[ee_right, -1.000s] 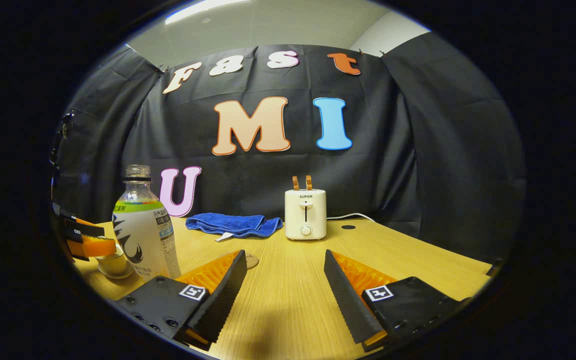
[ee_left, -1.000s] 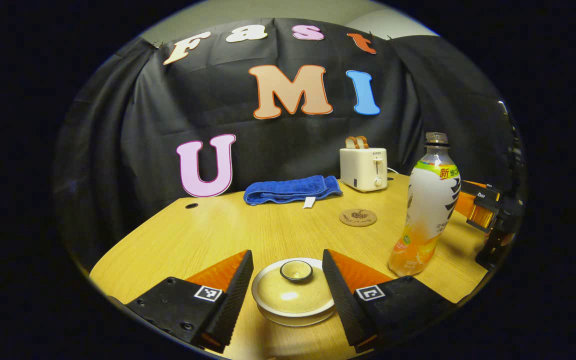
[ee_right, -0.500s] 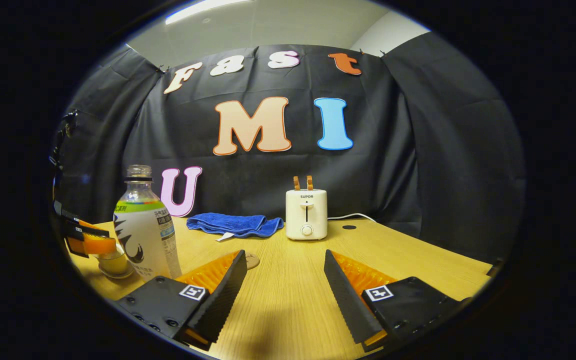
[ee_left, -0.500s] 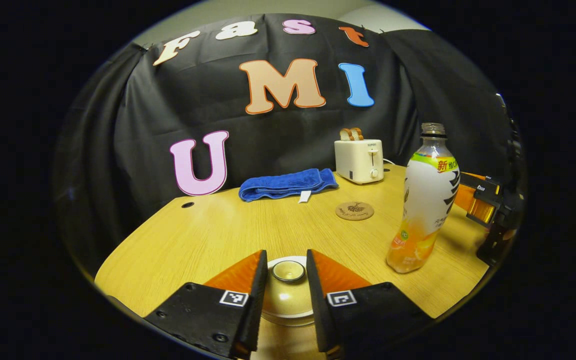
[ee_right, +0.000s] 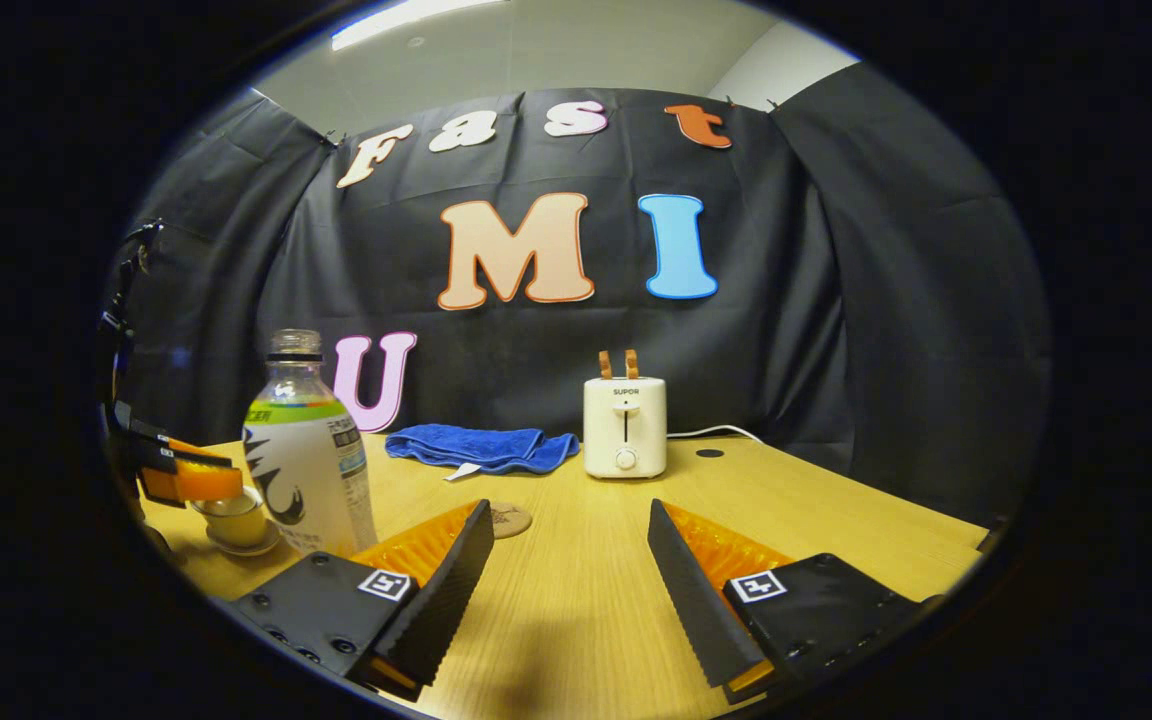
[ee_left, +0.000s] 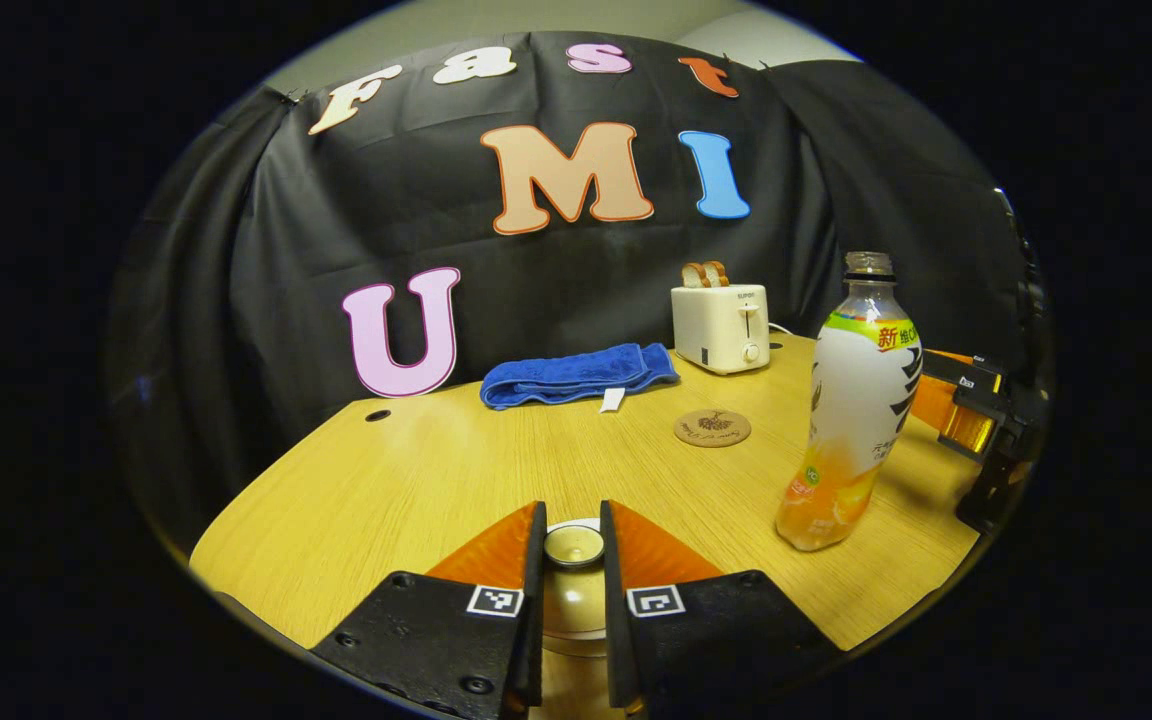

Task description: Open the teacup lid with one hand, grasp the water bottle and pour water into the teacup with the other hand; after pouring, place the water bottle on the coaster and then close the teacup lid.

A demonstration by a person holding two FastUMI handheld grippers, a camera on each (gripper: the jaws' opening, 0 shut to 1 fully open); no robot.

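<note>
Near the table's (ee_left: pixel 386 490) front edge, the left gripper (ee_left: pixel 573 560) pinches the teacup lid's knob (ee_left: pixel 574 545) for lifting; the right gripper (ee_right: pixel 566 560) waits wide open, empty, beside the water bottle (ee_right: pixel 308 460).

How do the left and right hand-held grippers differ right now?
The left hand-held gripper has its fingers closed onto the lid knob; the right hand-held gripper is wide open and holds nothing. The left sits over the teacup; the right hovers over bare table, beside the bottle. Both point toward the back wall.
</note>
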